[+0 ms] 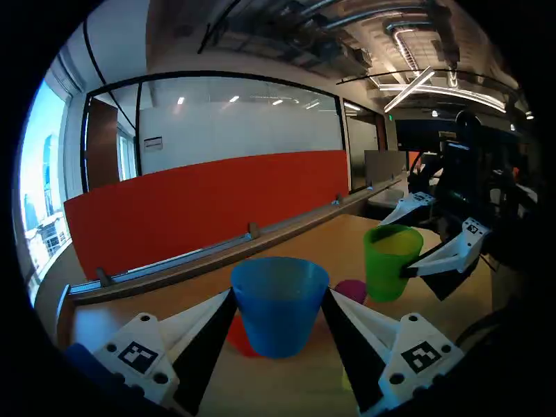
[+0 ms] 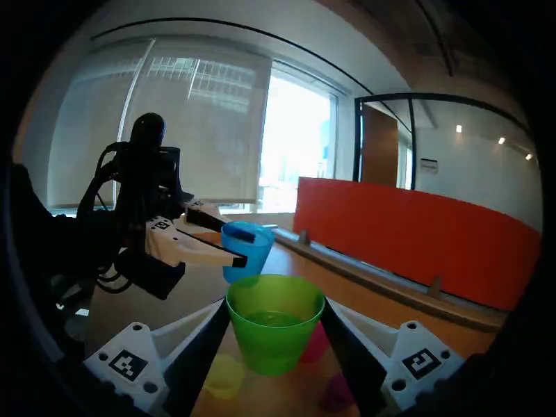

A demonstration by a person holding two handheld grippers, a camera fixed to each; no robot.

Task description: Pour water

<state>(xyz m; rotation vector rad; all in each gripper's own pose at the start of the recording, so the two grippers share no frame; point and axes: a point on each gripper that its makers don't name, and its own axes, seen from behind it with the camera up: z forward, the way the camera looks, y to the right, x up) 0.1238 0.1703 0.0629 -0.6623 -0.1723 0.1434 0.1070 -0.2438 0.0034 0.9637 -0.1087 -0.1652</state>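
A translucent green plastic cup (image 2: 274,326), with water low inside, is clamped by the right gripper (image 2: 274,306). Beyond it, a blue plastic cup (image 2: 249,247) is gripped by the left gripper (image 1: 279,295). The green rim should be brought over the blue mouth and tipped slowly. The blue cup's inside is hidden.

On the wooden table (image 1: 313,240) stand a red cup (image 1: 240,338), a purple cup (image 1: 352,287) — and a yellow cup (image 2: 224,375).
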